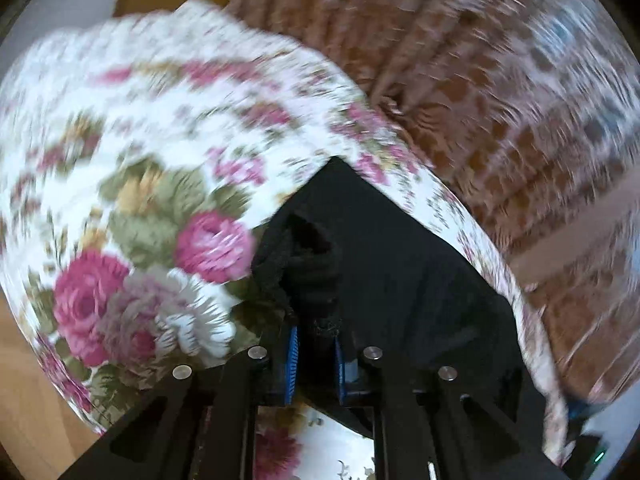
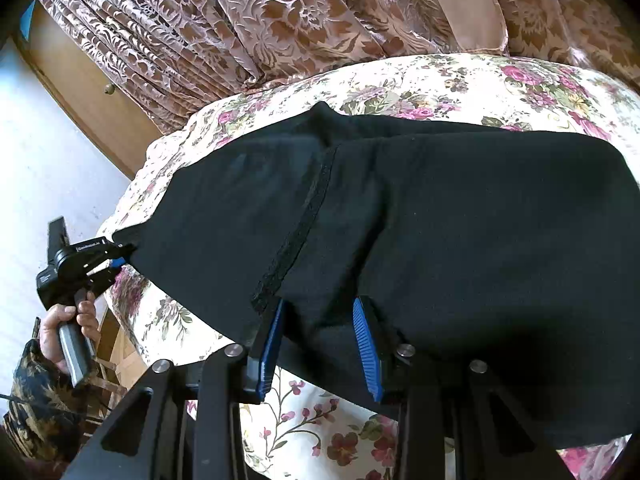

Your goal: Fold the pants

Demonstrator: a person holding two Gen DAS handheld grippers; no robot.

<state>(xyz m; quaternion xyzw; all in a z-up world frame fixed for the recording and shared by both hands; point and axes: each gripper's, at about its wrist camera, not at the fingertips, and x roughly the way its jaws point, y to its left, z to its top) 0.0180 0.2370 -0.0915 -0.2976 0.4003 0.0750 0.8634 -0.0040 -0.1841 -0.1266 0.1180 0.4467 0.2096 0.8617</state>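
Observation:
Black pants (image 2: 440, 220) lie folded across a floral bedspread (image 2: 440, 84). A ribbed waistband seam (image 2: 296, 240) runs down the top layer. My left gripper (image 1: 316, 336) is shut on a bunched corner of the pants (image 1: 312, 268); the left wrist view is motion-blurred. That gripper also shows in the right wrist view (image 2: 120, 254), gripping the pants' left corner. My right gripper (image 2: 320, 320) has its blue pads (image 2: 366, 344) wide apart, with the pants' near edge lying between them.
Brown patterned curtains (image 2: 280, 20) hang behind the bed. A wooden cabinet (image 2: 80, 80) stands at the left by a white wall. A person's hand (image 2: 68, 320) holds the left gripper's handle. Wooden floor (image 1: 28, 380) shows beside the bed.

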